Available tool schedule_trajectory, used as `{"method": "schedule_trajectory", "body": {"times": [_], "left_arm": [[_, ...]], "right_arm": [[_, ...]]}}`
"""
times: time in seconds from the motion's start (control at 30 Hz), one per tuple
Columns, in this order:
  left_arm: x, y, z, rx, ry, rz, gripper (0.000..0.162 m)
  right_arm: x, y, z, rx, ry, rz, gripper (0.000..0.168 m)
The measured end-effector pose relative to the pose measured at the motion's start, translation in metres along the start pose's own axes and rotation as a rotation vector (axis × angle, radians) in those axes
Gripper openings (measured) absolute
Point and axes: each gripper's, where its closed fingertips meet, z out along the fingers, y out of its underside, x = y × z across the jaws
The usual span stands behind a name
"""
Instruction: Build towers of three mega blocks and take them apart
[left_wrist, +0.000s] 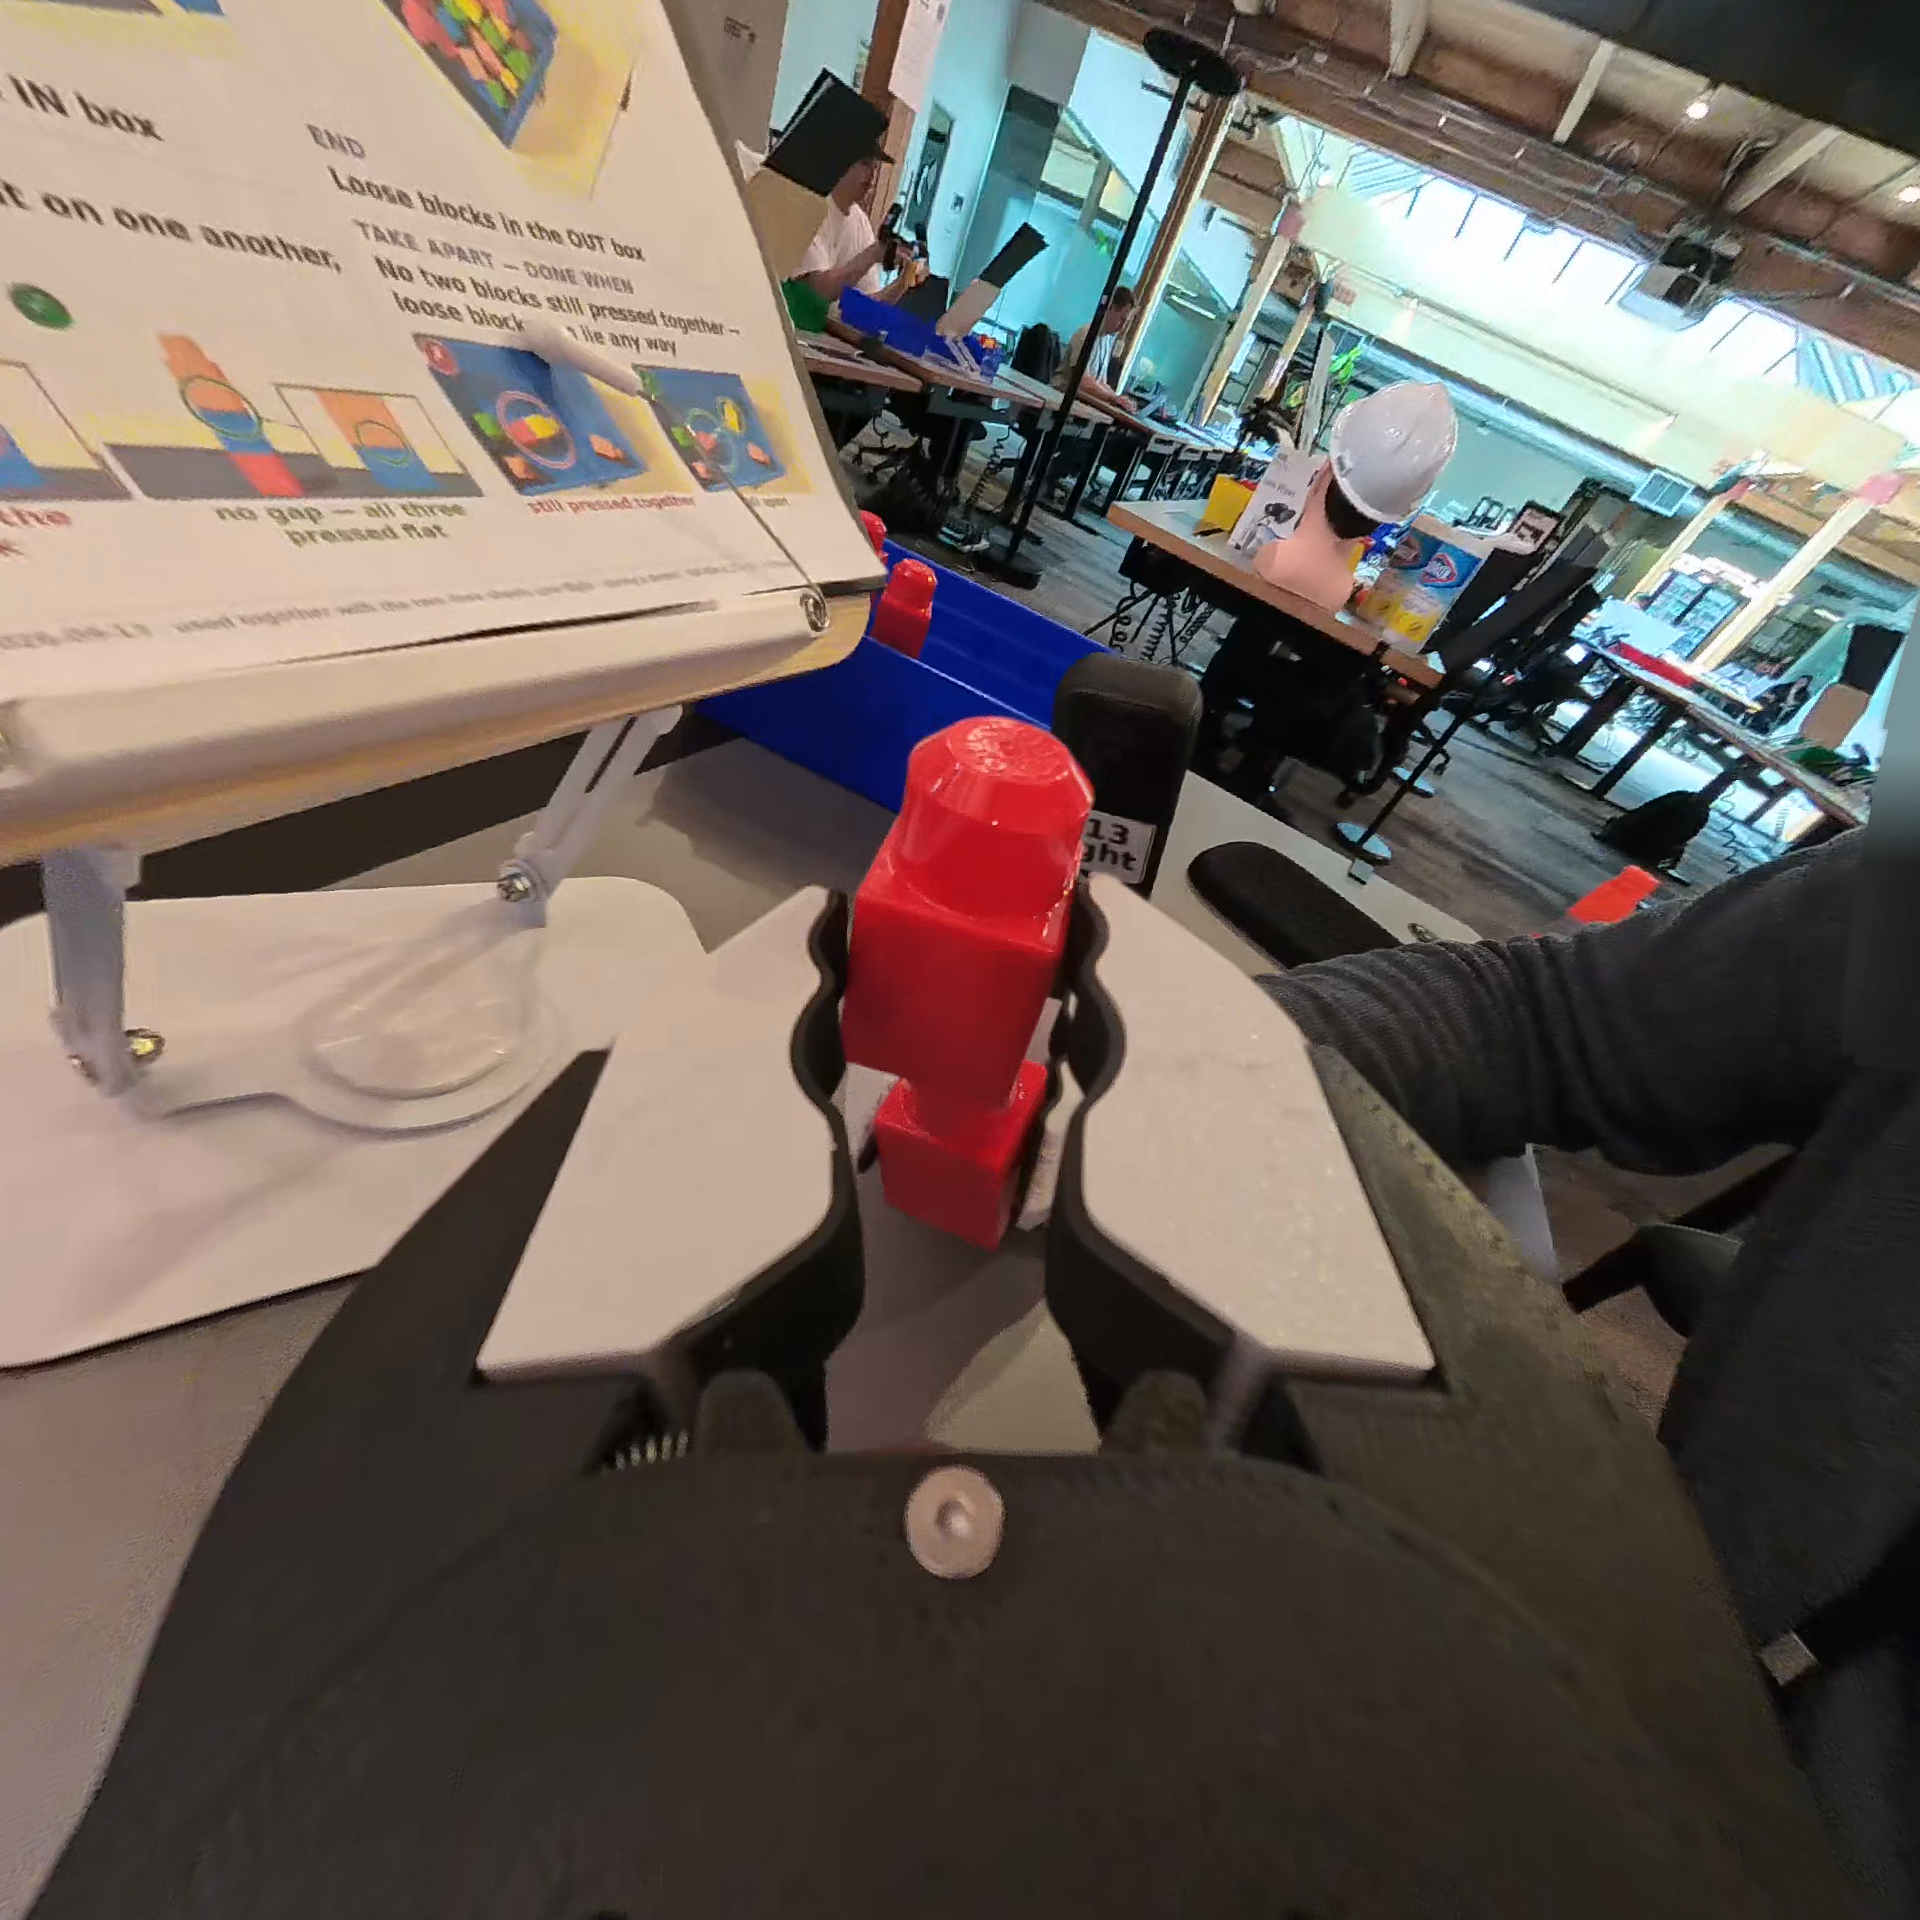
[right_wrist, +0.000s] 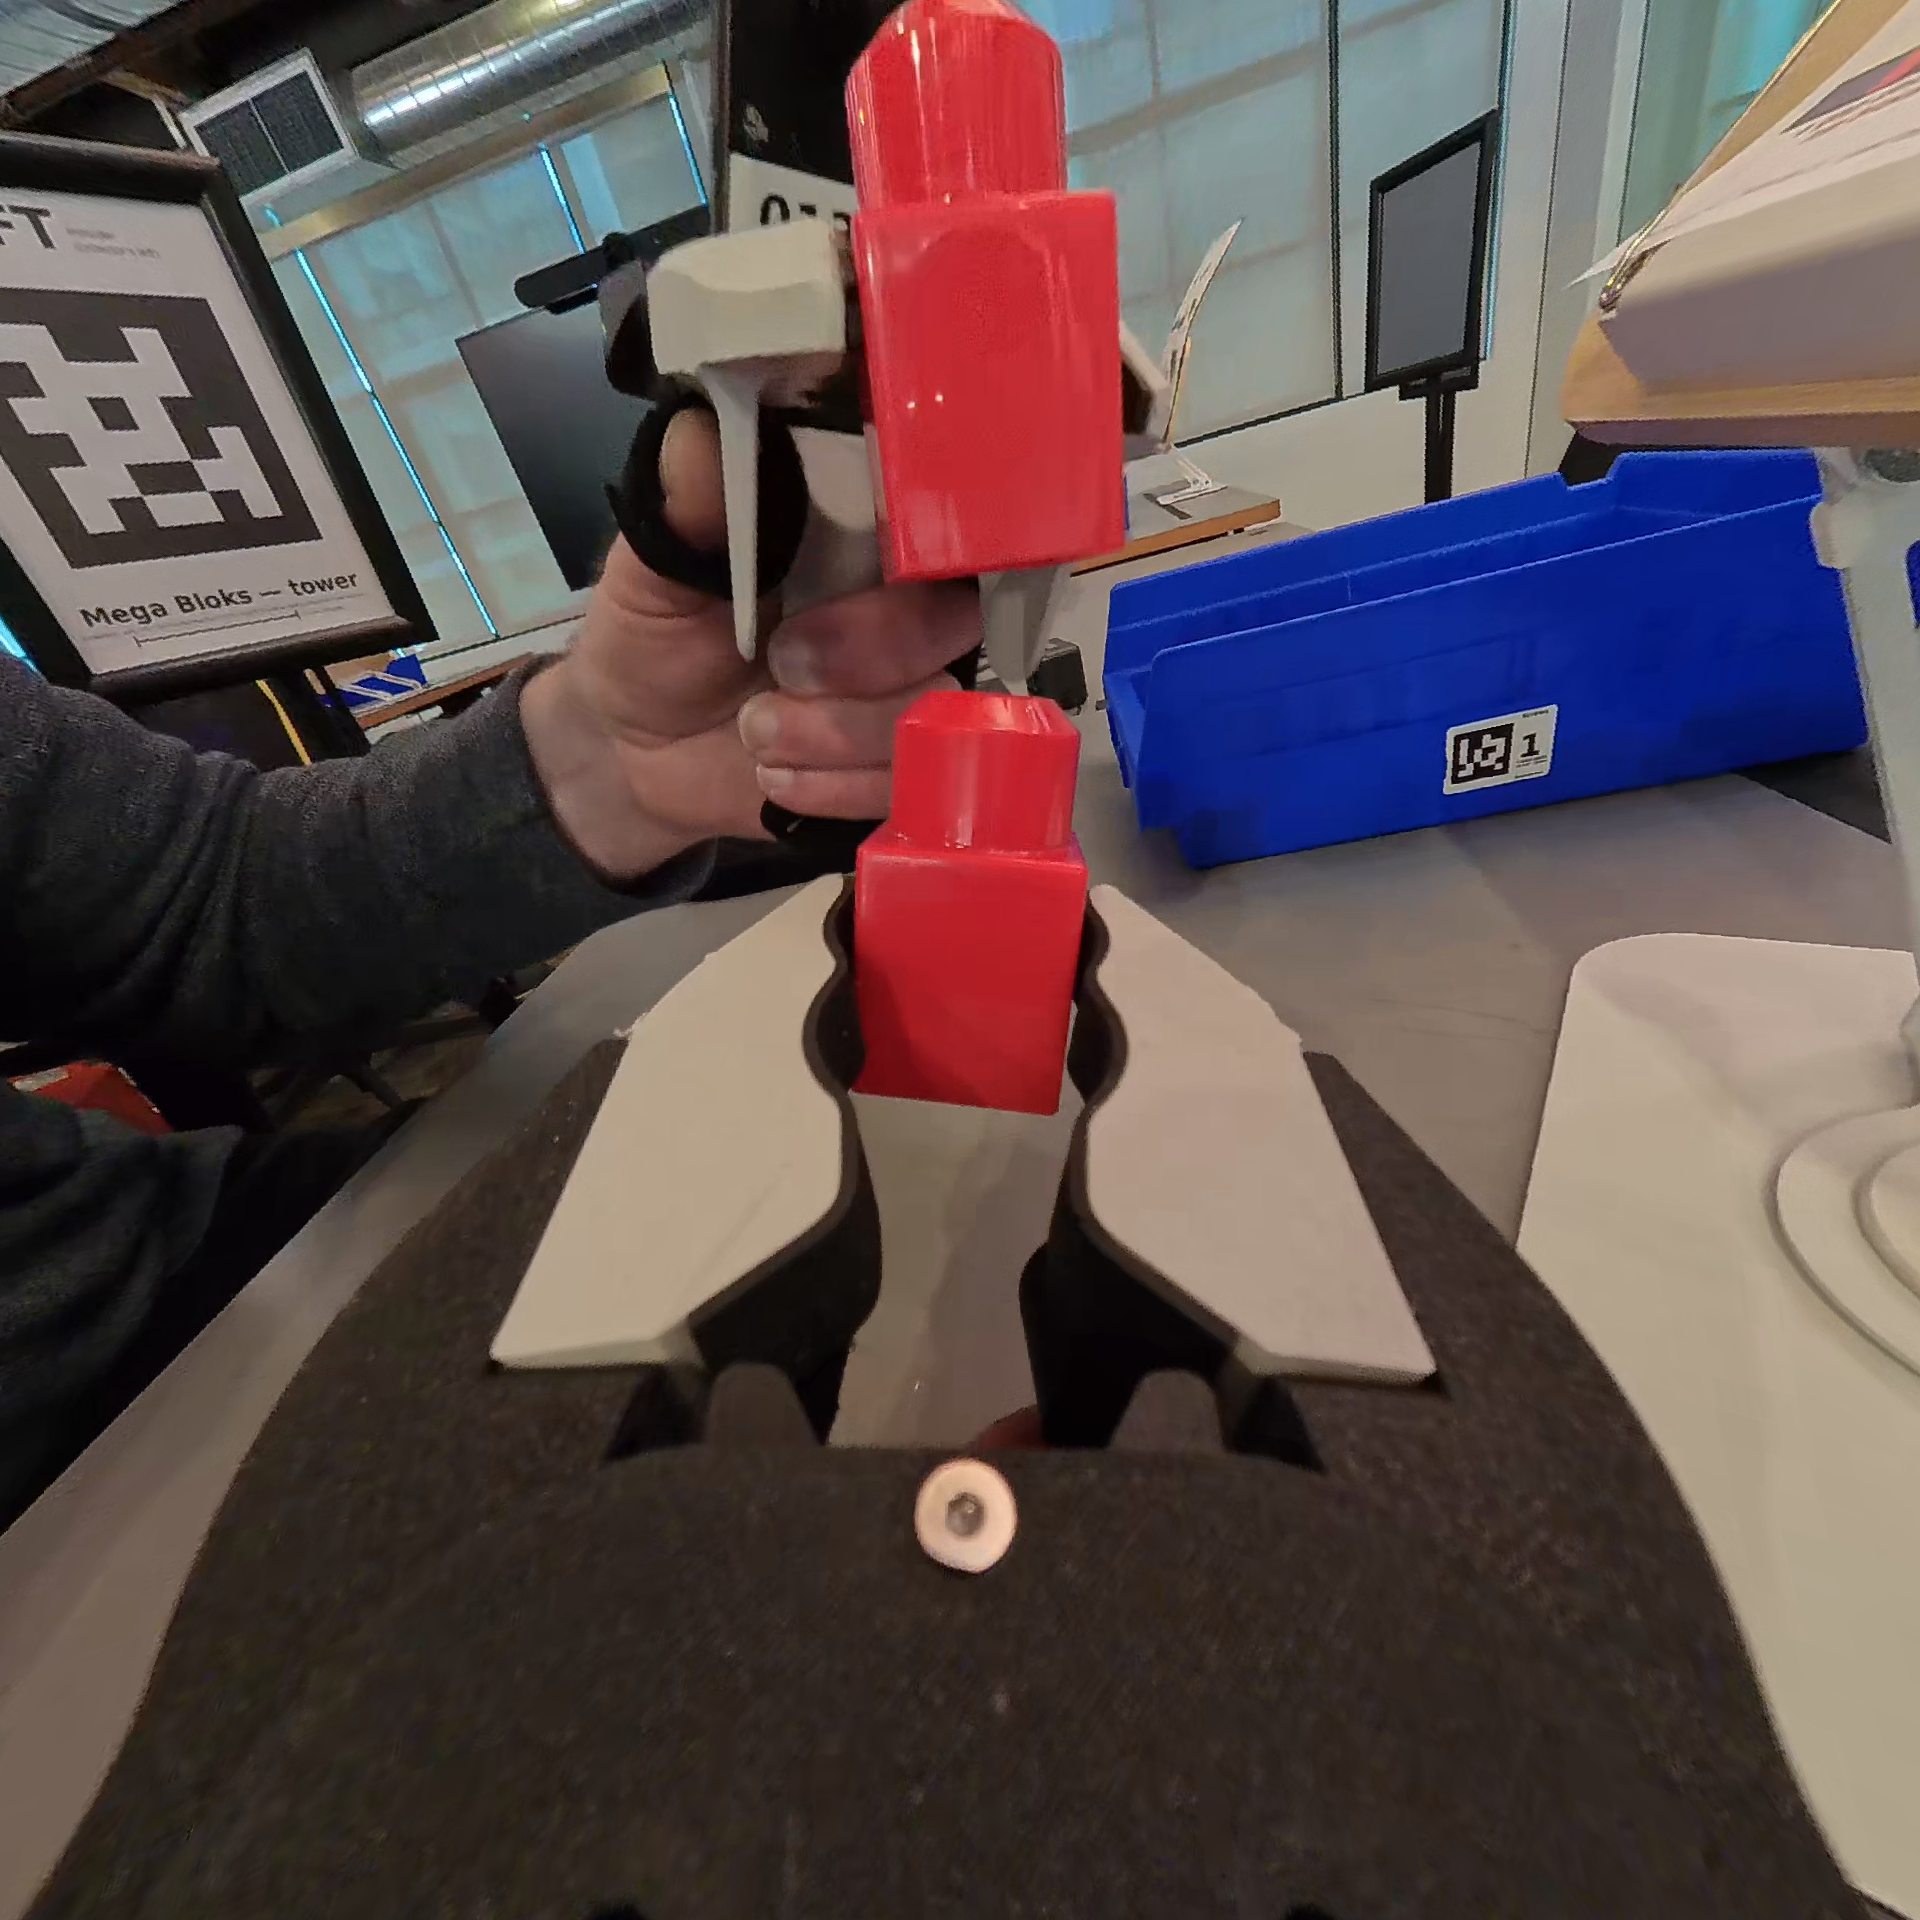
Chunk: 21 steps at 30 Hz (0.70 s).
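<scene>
The left gripper (left_wrist: 961, 997), with grey plates and black wavy pads, is closed narrow on the upper red plastic block (left_wrist: 956, 987), pinching its square body from both sides. The same block shows in the right wrist view (right_wrist: 987, 384), high up, with the left gripper and the hand (right_wrist: 675, 727) that holds it behind it on the left. The right gripper (right_wrist: 961, 997) is also closed narrow, on the lower red plastic block (right_wrist: 961, 997). Its round stud points up at the open bottom of the upper block. In the right wrist view there is a clear gap between the two blocks, so they are apart, one above the other. In the left wrist view the lower block (left_wrist: 961, 1164) sits just under the upper one.

Both blocks are in the air above the grey table (right_wrist: 1403, 935). The blue plastic bin (right_wrist: 1455, 665) stands far on the right side of the table. Near it, on the right, is a white document stand (left_wrist: 343, 997) with a printed instruction sheet (left_wrist: 364, 312). A dark grey sleeve (left_wrist: 1558, 1039) reaches in from the right in the left wrist view.
</scene>
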Motion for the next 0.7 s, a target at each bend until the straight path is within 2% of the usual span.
{"method": "schedule_trajectory", "body": {"times": [0.3,0.53,0.7], "left_arm": [[0.004,0.010,0.011,0.079,0.132,-0.082,0.039],[0.007,0.023,0.021,0.003,0.168,-0.095,0.039],[0.005,0.025,0.021,0.015,0.174,-0.104,0.039]], "right_arm": [[-0.002,-0.003,-0.002,0.024,-0.029,0.008,0.036],[-0.003,-0.004,-0.003,0.031,-0.034,0.010,0.036],[-0.003,-0.004,-0.003,0.030,-0.034,0.011,0.036]]}}
